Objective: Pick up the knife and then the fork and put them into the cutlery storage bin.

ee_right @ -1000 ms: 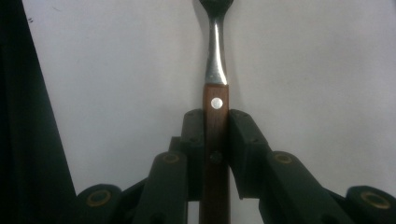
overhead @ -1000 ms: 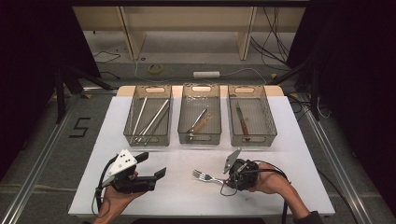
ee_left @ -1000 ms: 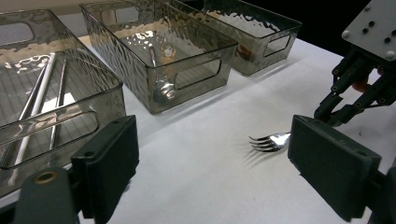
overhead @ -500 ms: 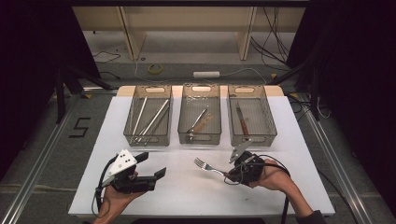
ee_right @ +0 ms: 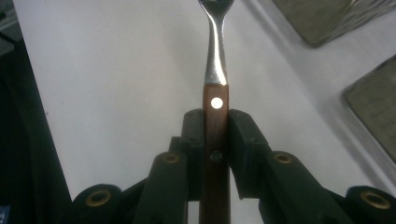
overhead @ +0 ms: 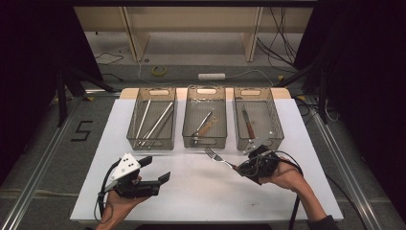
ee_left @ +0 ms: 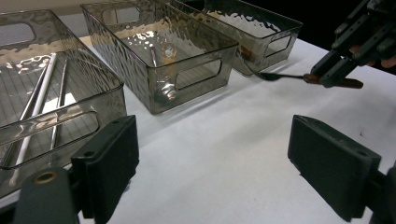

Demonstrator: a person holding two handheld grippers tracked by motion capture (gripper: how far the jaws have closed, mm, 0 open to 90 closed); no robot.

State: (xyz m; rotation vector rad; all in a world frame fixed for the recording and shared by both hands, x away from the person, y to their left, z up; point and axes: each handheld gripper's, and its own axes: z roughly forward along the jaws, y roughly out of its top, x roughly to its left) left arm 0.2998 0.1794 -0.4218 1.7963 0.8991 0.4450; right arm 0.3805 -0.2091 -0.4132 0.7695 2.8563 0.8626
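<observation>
White table [overhead: 191, 191], right hand-held gripper [ee_right: 215, 135] clamping fork [ee_right: 215, 70], tines cropped

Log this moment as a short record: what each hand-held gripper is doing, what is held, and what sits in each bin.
right hand-held gripper: shut on the wooden handle of the fork, held above the table, tines toward the bins
left hand-held gripper: open, nothing between its jaws
left bin: long thin metal rods
middle bin: utensils, one with a wooden handle
right bin: a wooden-handled knife
table: white top, three bins in a row at the far side
</observation>
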